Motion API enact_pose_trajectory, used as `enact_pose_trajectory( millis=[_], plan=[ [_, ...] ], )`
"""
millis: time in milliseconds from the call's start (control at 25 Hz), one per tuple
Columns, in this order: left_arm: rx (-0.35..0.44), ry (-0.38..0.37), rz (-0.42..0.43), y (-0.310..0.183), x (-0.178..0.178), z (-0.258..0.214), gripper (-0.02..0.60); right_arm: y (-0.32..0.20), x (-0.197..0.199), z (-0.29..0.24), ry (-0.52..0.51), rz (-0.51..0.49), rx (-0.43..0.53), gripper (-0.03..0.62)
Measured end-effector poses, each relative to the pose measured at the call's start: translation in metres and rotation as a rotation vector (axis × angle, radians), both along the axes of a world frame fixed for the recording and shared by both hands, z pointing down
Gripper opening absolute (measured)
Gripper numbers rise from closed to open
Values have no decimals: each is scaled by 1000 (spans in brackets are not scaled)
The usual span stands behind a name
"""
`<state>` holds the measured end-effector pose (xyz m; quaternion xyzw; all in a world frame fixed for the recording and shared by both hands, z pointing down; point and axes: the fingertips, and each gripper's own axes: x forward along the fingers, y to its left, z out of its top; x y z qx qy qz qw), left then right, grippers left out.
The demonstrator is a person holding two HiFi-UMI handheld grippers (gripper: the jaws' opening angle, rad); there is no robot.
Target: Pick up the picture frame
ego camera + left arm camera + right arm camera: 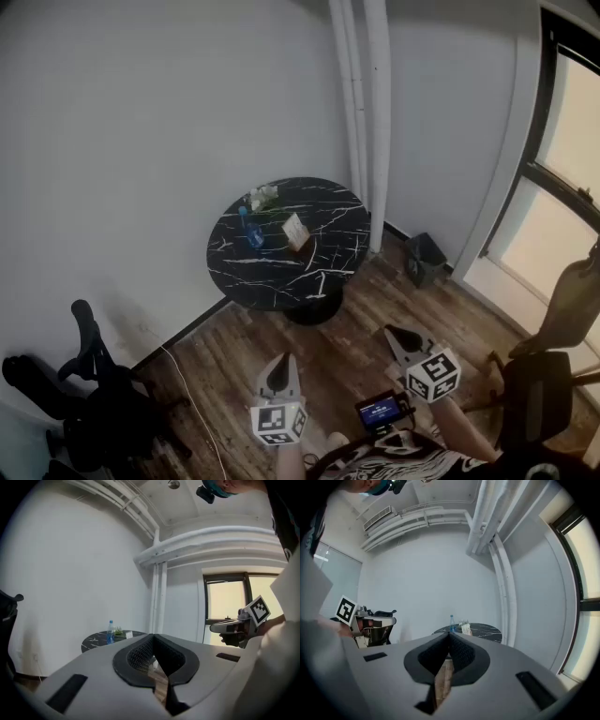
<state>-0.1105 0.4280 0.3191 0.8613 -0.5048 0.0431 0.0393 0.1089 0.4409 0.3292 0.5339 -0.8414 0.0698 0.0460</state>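
A small picture frame [295,231] with a wooden edge stands on a round black marble table [323,272] near the wall, also seen far off in the right gripper view as the frame [466,629]. My left gripper [281,361] and right gripper [392,333] hover over the wood floor, well short of the table. Both are shut with nothing between their jaws. From the left gripper view the table [96,641] is distant, and the left gripper [153,635] has its tips together. The right gripper [449,634] likewise has its tips together.
A blue water bottle [251,228] and a small plant [263,198] share the table. White pipes [367,112] run up the wall behind it. A black office chair [98,394] stands at the left, a dark bin [426,258] and another chair [562,347] at the right by the window.
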Motion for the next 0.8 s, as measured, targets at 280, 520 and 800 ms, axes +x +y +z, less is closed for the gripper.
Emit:
enact_pose_trajectory(
  millis=[280, 520, 800],
  plan=[
    [2, 9, -16, 6, 13, -2, 12, 7, 11, 4, -1, -14, -11, 17],
    [-11, 5, -43, 12, 24, 2, 12, 13, 20, 13, -31, -73, -37, 17],
    [-4, -53, -84, 1, 22, 0, 12, -1, 21, 23, -30, -140, -46, 18]
  ],
)
